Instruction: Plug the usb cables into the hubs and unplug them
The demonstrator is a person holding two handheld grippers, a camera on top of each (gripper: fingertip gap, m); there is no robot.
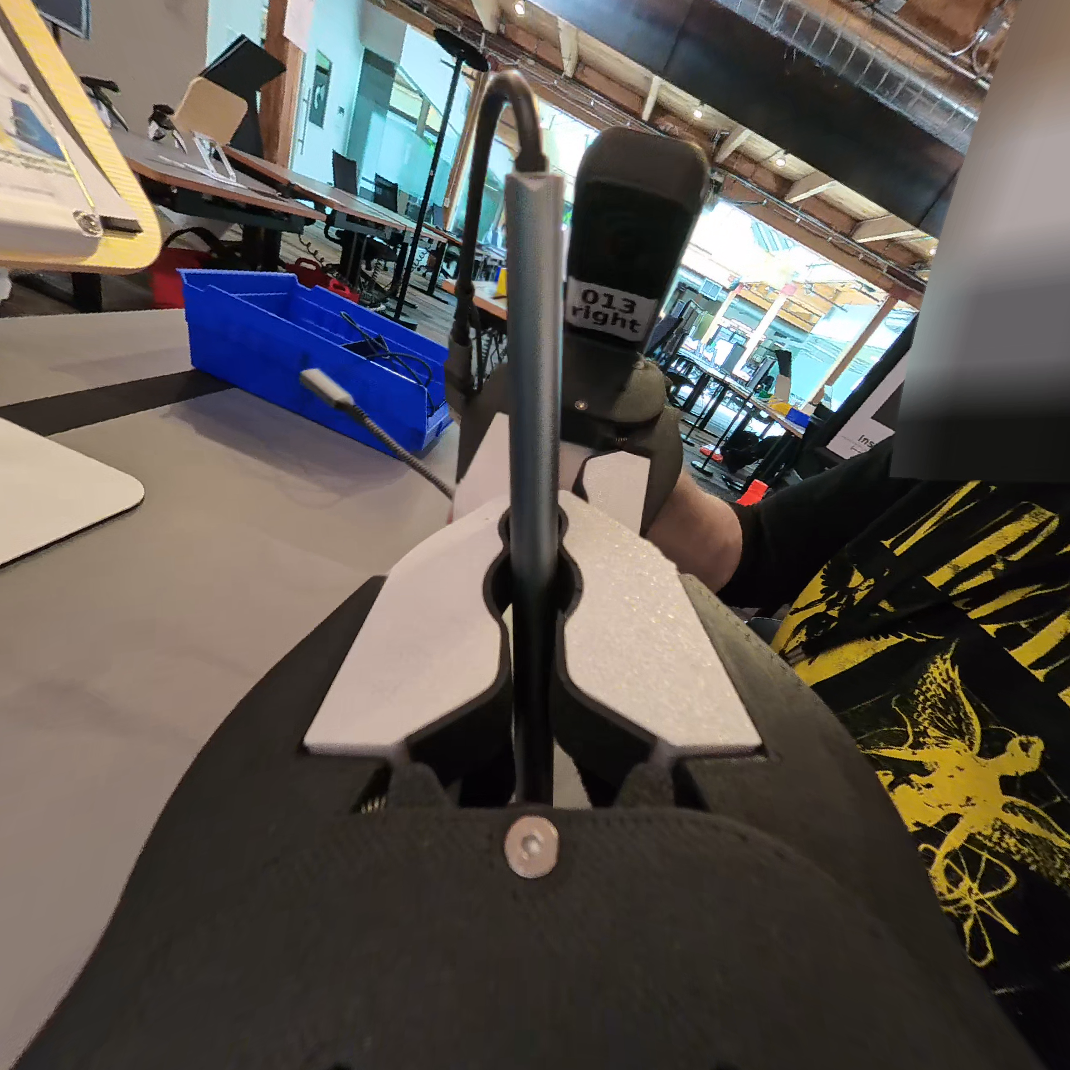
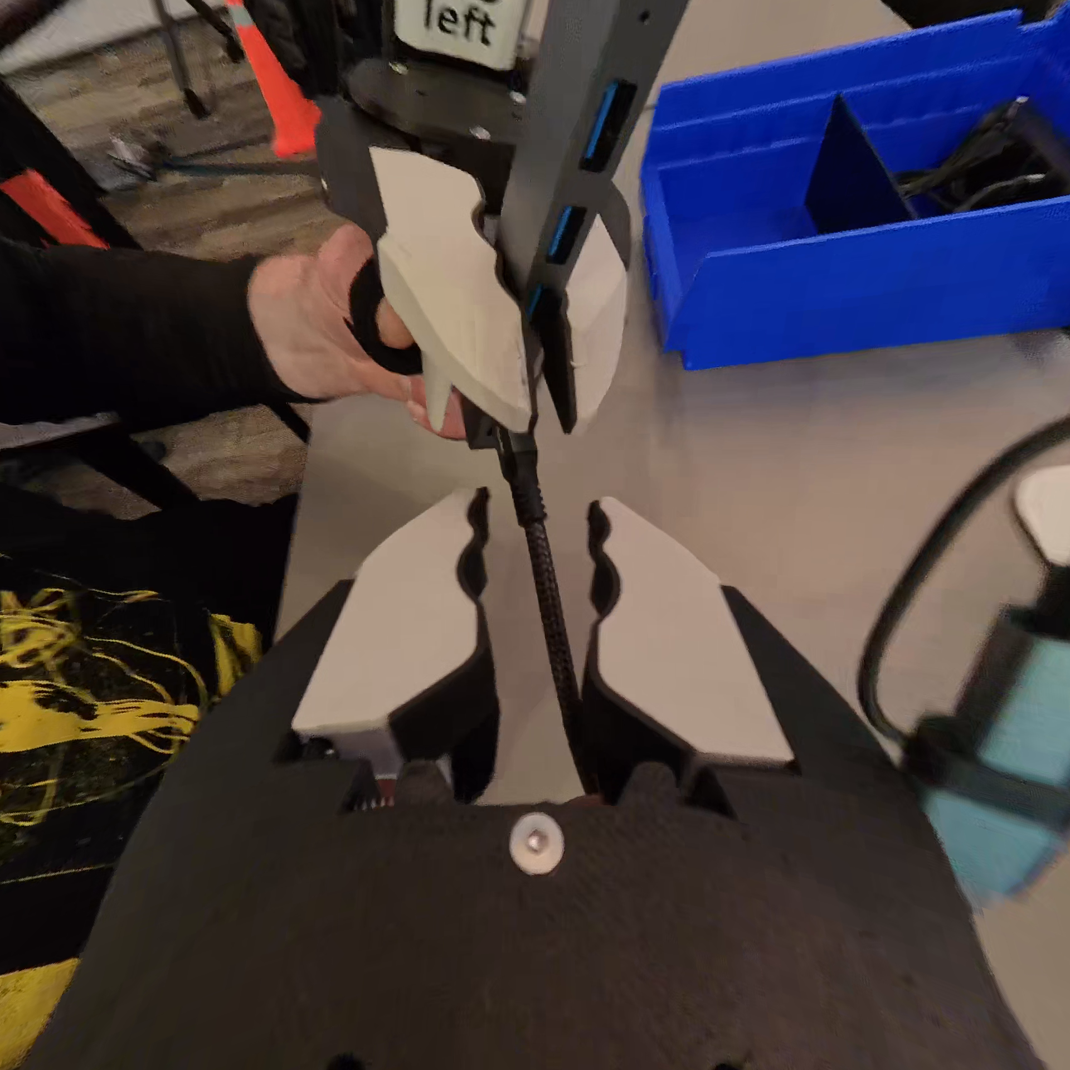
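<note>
Two grippers: left gripper [image 1: 534, 556], right gripper [image 2: 535, 538]. One grey hub [image 1: 531, 359] showing three blue ports [image 2: 608, 124]. One braided cable [image 2: 550, 596]. One blue bin [image 2: 868, 272] with one divider. Two hands [image 2: 312, 324]. One orange cone [image 2: 278, 92]

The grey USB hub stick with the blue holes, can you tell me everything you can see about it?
The USB hub is a slim, dark grey bar that looks like metal, with three blue USB ports in a row along one narrow side. The left hand-held gripper holds it, its white fingers pressing both flat sides, so the bar stands up off the grey table. A black cable curves out of its far end. At its lower end, a black braided cable runs between the open right hand-held gripper's fingers without touching them.
</note>
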